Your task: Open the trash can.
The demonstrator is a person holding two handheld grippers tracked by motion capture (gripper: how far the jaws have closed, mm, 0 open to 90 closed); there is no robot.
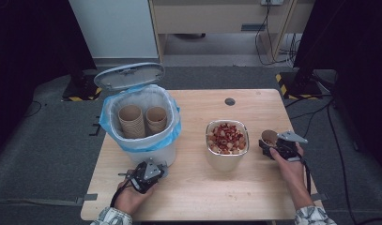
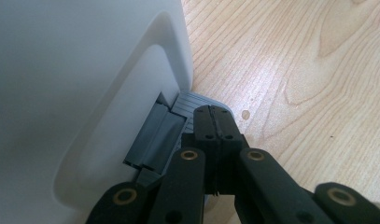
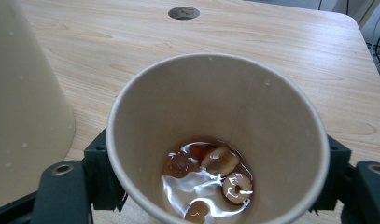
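Note:
A brown paper cup [image 1: 269, 137] stands at the table's right side. In the right gripper view the paper cup [image 3: 215, 93] holds a little liquid with several fruit slices [image 3: 220, 161]. My right gripper [image 1: 270, 147] [image 3: 218, 186] is shut on it, one jaw against each side. A white pedal bin [image 1: 141, 117] with a blue liner stands at the left, its lid [image 1: 129, 76] raised. My left gripper [image 1: 153, 168] [image 2: 214, 112] is shut, and its tips rest on the grey pedal [image 2: 187, 105] at the foot of the bin [image 2: 85, 70].
Two stacks of brown paper cups [image 1: 132, 121] [image 1: 156, 119] stand inside the bin. A metal container [image 1: 226, 159] of red and pale food pieces sits mid-table, just left of the cup, and its pale wall [image 3: 24, 93] is close. A cable hole [image 1: 230, 101] lies at the far edge.

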